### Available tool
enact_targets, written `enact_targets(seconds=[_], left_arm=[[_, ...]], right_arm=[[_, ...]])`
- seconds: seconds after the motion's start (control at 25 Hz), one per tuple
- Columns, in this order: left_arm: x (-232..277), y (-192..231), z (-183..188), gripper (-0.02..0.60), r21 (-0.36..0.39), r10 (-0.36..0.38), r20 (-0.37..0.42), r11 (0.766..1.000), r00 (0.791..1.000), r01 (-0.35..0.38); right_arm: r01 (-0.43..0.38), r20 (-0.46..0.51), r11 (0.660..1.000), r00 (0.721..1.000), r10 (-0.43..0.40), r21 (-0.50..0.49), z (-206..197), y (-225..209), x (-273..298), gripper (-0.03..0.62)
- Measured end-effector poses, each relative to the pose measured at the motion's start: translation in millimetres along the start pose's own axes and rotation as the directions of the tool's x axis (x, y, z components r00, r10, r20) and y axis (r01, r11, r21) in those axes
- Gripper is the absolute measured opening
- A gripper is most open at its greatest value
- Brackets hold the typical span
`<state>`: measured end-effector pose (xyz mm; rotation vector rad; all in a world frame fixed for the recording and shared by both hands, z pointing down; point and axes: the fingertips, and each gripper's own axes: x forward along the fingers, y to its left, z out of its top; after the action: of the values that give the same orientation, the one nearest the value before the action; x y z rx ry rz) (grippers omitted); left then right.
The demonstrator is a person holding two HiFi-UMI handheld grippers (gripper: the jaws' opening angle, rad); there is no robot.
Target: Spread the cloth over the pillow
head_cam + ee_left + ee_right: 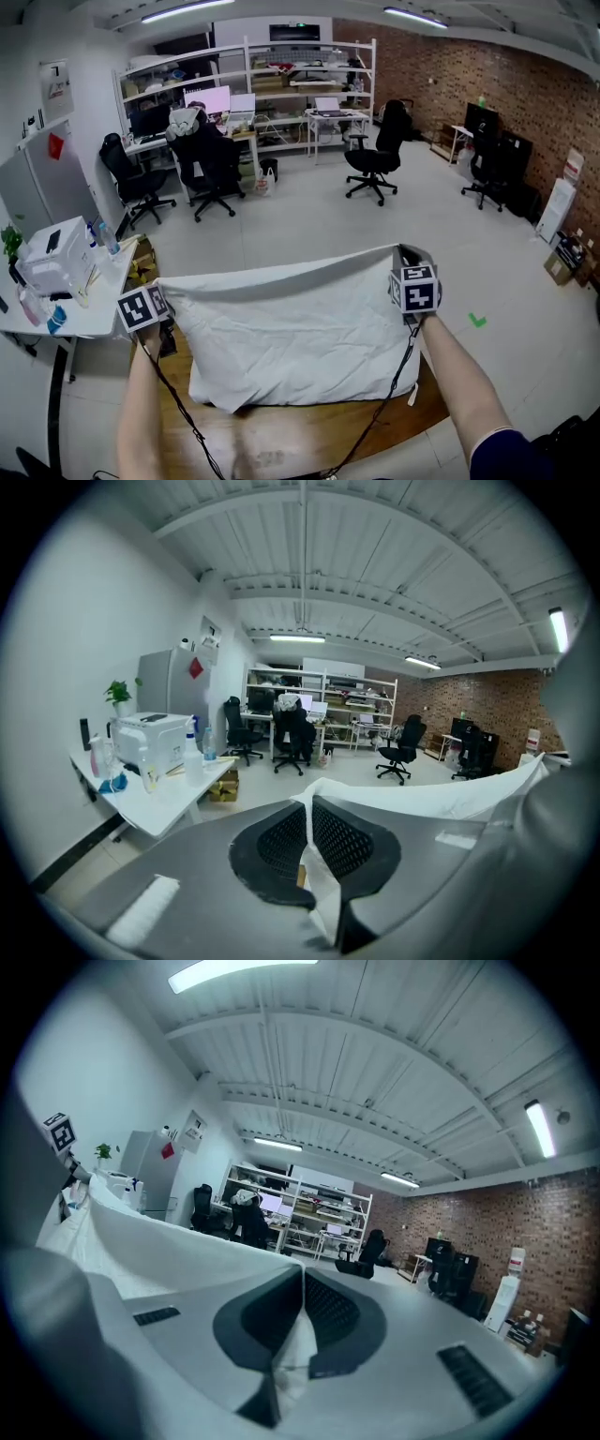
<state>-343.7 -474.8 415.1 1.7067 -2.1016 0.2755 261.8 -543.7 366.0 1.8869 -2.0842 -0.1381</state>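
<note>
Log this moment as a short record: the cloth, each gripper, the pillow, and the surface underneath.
cloth: white, held up by its top edge between both grippers, hanging down in front of the person
left gripper: jaws shut on the cloth's top left corner
right gripper: jaws shut on the cloth's top right corner
pillow: cannot be made out; the hanging cloth hides whatever is behind it
table: wooden, bare below the cloth's lower edge

Cloth (291,328) white fabric, matt, creased; table (309,433) brown wood, smooth.
</note>
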Motion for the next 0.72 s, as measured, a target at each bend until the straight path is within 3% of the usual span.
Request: enact_targets(seconds=[0.72], left_arm=[[150,-8,-58,0.015,0.072,0.015,-0.197,0.997,0.98,-0.001]], right_arm=[[-0.04,-0.228,0.999,0.973,0.045,0.028,-117,34,125,0.011]])
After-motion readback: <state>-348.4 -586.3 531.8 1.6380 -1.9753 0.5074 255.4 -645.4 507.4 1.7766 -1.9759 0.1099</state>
